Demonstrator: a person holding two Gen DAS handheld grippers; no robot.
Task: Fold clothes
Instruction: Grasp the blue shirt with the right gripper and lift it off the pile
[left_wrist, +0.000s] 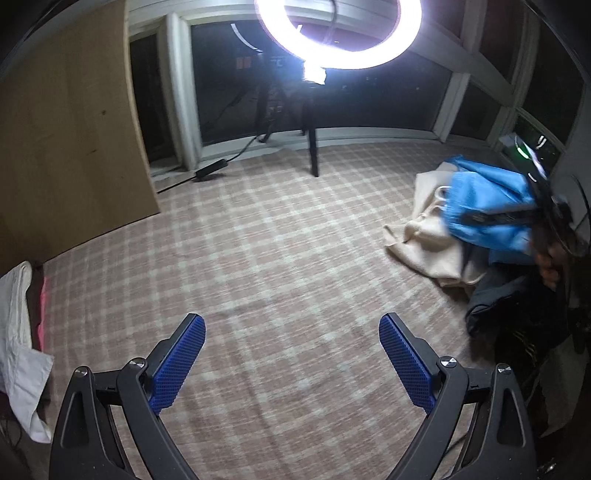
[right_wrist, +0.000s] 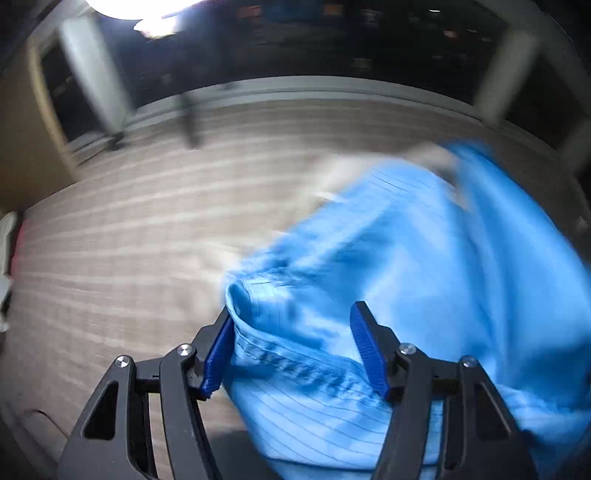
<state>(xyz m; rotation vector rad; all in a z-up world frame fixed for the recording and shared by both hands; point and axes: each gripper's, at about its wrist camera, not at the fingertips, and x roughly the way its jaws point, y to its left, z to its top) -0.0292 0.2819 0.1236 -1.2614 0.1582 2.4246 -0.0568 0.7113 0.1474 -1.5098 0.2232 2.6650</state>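
A bright blue garment (right_wrist: 424, 266) is bunched between the blue pads of my right gripper (right_wrist: 291, 332). The jaws stand wide apart with the cloth's hem filling the gap, and the view is blurred. In the left wrist view the same blue garment (left_wrist: 487, 206) sits at the right on a heap of clothes, with the right gripper (left_wrist: 480, 218) against it. My left gripper (left_wrist: 291, 336) is open and empty, hovering over the checked bedspread (left_wrist: 258, 240).
A cream garment (left_wrist: 424, 236) and dark clothes (left_wrist: 517, 314) lie in the heap at the right. White cloth (left_wrist: 18, 332) lies at the left edge. A ring light (left_wrist: 338, 33) on a stand rises at the far side, before dark windows. A wooden panel (left_wrist: 66, 129) stands at the left.
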